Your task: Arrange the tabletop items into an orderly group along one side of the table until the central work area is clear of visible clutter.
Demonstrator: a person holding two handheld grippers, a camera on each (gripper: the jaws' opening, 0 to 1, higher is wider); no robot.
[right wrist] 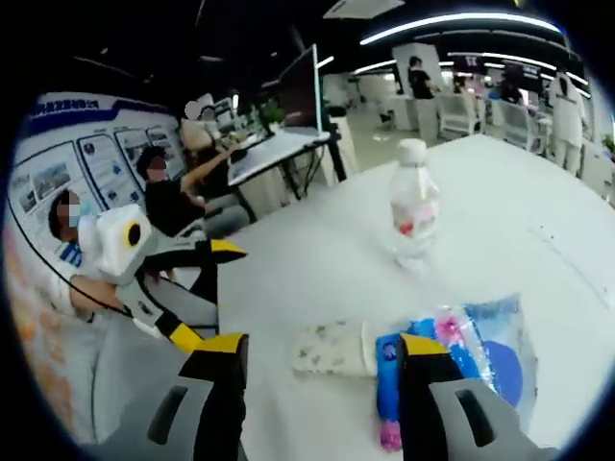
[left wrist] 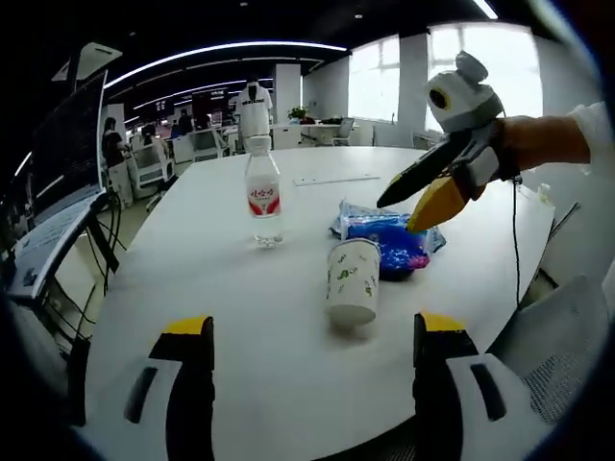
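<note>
White table (left wrist: 288,317). Clear bottle (left wrist: 262,197) with a red-and-white label. Cream cup (left wrist: 352,280) with green sprigs. Blue bag (left wrist: 389,235) with pink print. Black, yellow-tipped fingers (left wrist: 437,202).

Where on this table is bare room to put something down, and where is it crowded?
Free: the table left of the bottle, and the near strip between the left gripper and the cup. Crowded: cup and blue bag lie close together, with the right gripper over the bag.

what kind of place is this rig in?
Likely an open-plan office: a round white table, rows of desks and chairs under ceiling strip lights, a monitor on a stand, and people seated nearby.
</note>
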